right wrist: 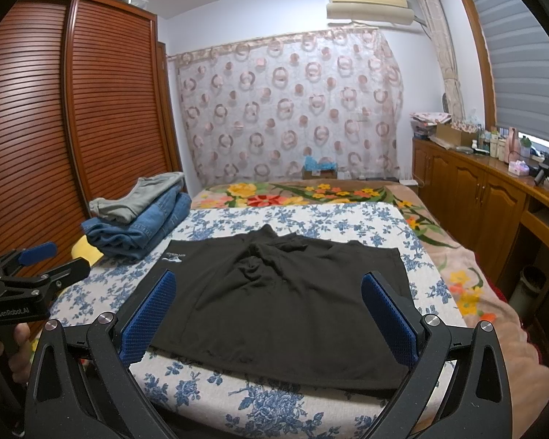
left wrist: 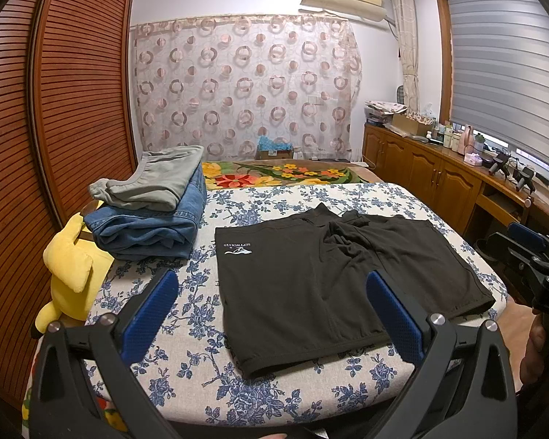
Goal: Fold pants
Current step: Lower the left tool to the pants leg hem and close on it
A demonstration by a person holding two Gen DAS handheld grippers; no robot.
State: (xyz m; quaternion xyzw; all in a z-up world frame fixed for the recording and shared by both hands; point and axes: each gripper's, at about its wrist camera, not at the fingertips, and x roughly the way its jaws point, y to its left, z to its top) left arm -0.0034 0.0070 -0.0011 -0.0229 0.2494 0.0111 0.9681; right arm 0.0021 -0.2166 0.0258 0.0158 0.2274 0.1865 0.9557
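Black pants (left wrist: 333, 278) (right wrist: 285, 300) lie folded over on the blue-flowered sheet (left wrist: 186, 369) (right wrist: 274, 402), a white logo near their far left corner, the cloth bunched at the far middle. My left gripper (left wrist: 272, 285) hovers open above the near left part of the pants, nothing between its blue pads (left wrist: 148, 322). My right gripper (right wrist: 269, 285) is open too, held over the near edge of the pants. In the left wrist view the right gripper (left wrist: 530, 252) shows at the far right; in the right wrist view the left gripper (right wrist: 44, 259) shows at the far left.
A stack of folded blue jeans (left wrist: 146, 226) (right wrist: 135, 230) and grey pants (left wrist: 153, 179) (right wrist: 139, 194) sits at the bed's far left. A yellow plush toy (left wrist: 69, 267) lies beside a slatted wooden wardrobe (left wrist: 55, 109). Wooden cabinets (left wrist: 439, 172) (right wrist: 475, 197) run along the right.
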